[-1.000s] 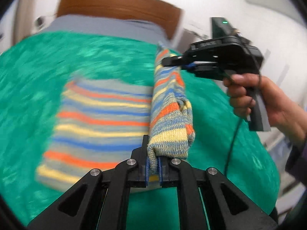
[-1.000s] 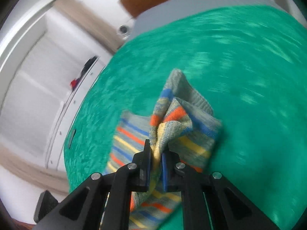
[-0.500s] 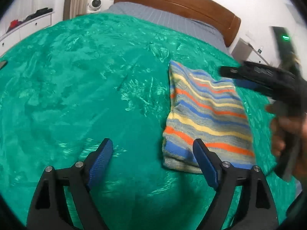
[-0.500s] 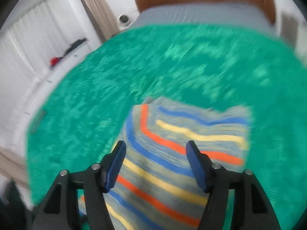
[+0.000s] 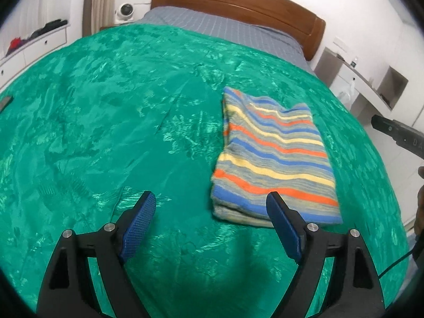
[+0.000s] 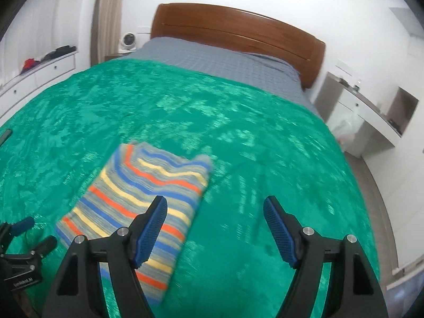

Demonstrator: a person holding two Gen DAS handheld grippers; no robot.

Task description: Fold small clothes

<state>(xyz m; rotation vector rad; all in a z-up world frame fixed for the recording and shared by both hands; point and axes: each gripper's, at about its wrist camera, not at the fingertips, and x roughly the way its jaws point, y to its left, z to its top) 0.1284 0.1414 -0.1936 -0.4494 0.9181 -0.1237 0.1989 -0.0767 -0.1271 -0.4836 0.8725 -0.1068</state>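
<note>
A small knit garment with blue, orange, yellow and grey stripes (image 5: pixel 273 156) lies folded flat on the green bedspread (image 5: pixel 119 122). My left gripper (image 5: pixel 212 212) is open and empty, just in front of and left of the garment's near edge. My right gripper (image 6: pixel 214 217) is open and empty, above the garment's right side; in its view the garment (image 6: pixel 148 193) runs under the left finger. The right gripper's body (image 5: pixel 397 135) shows at the right edge of the left wrist view, and the left gripper's fingers (image 6: pixel 23 225) show at the lower left of the right wrist view.
A wooden headboard (image 5: pixel 238 5) and grey sheet (image 5: pixel 220 29) lie at the far end of the bed. White drawers (image 6: pixel 39 71) stand at the left, a white desk (image 6: pixel 371 116) at the right. A dark flat object (image 5: pixel 5 103) lies at the bedspread's left edge.
Both grippers were shut on the garment's edge and carried it over. They let go and opened, and have drawn back; the garment now lies folded flat.
</note>
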